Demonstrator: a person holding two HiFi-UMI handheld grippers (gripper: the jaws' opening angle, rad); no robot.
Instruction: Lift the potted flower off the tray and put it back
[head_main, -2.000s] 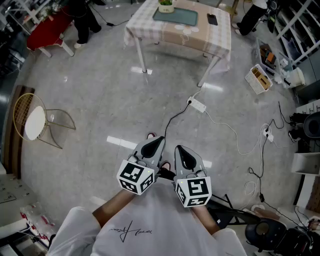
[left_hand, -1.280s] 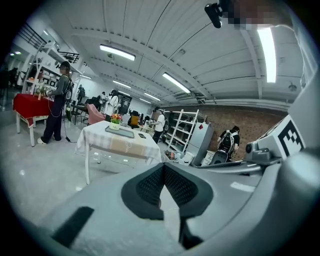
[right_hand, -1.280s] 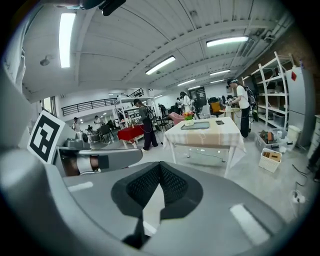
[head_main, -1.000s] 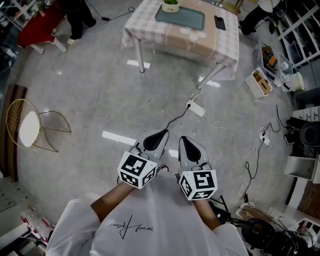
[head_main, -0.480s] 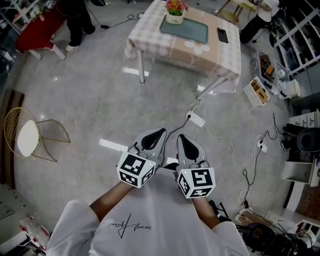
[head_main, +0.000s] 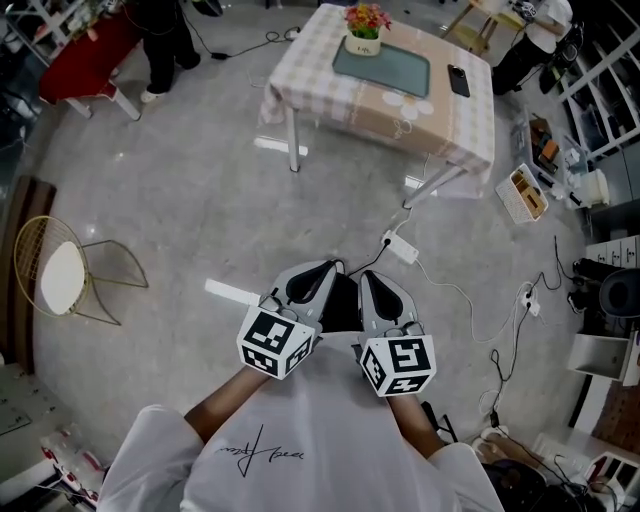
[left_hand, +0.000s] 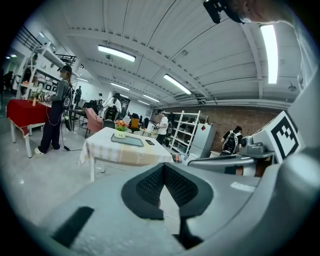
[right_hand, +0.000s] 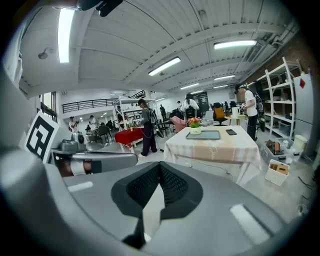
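The potted flower (head_main: 366, 22), pink and orange blooms in a white pot, stands at the far end of a teal tray (head_main: 385, 68) on a table with a checked cloth (head_main: 330, 95), far ahead across the floor. My left gripper (head_main: 322, 270) and right gripper (head_main: 370, 278) are held side by side near my chest, both shut and empty, pointing toward the table. In the left gripper view the shut gripper (left_hand: 163, 167) frames the flower (left_hand: 120, 126) and tray (left_hand: 128, 140) in the distance. From the right gripper (right_hand: 160, 167), shut too, I see the flower (right_hand: 194, 123) and tray (right_hand: 203, 135).
A black phone (head_main: 459, 81) lies on the table right of the tray. A power strip (head_main: 402, 247) with cables lies on the floor between me and the table. A wire chair (head_main: 70, 270) stands at left, a red table (head_main: 85, 60) and a person (head_main: 160, 30) behind it. Shelves line the right.
The table and flower have come nearer and lower in the head view as I walk toward them. Both grippers stay shut, side by side.
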